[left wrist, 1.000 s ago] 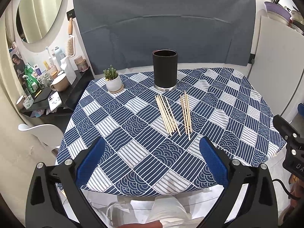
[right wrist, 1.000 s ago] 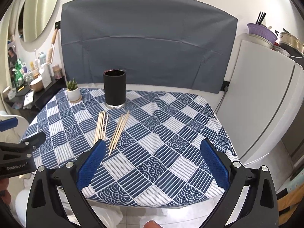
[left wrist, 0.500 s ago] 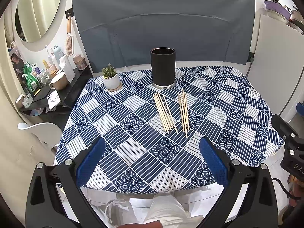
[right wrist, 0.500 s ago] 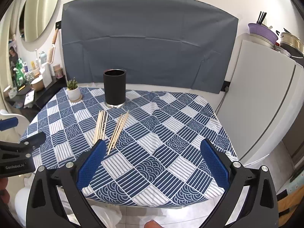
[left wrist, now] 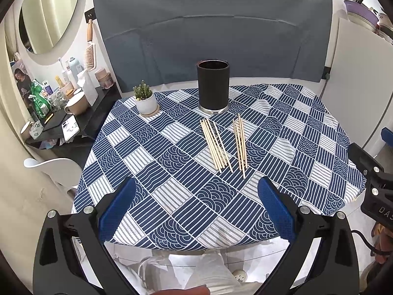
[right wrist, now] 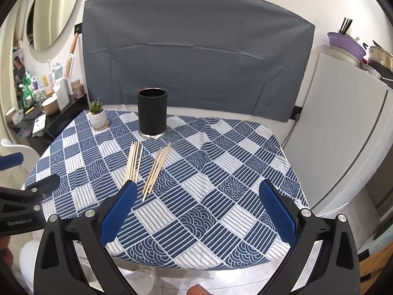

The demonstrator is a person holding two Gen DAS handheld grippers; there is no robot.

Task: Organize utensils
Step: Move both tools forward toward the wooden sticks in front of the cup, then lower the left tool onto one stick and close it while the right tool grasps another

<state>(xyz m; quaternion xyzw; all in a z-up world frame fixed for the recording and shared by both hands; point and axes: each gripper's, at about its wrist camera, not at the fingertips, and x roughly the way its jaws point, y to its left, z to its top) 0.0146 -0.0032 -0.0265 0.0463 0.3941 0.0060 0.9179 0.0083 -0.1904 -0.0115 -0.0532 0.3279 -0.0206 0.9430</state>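
Two loose bundles of wooden chopsticks lie on the blue patterned tablecloth: a left bundle (left wrist: 216,145) (right wrist: 133,161) and a right bundle (left wrist: 240,141) (right wrist: 156,169). Just behind them stands a tall black cylindrical holder (left wrist: 213,87) (right wrist: 152,113), upright. My left gripper (left wrist: 196,211) hangs open over the table's near edge, short of the chopsticks, with nothing between its blue pads. My right gripper (right wrist: 197,211) is also open and empty, over the front right part of the table, with the chopsticks near its left finger (right wrist: 120,209).
A small cactus in a white pot (left wrist: 145,100) (right wrist: 97,115) sits at the table's back left. A cluttered black side shelf (left wrist: 61,120) and a white chair (left wrist: 54,167) stand to the left, a white fridge (right wrist: 343,135) to the right. A grey backdrop (left wrist: 211,24) hangs behind.
Both grippers have drawn back and up slightly; the table and holder sit a little higher and farther in the left wrist view. Nothing on the table has moved.
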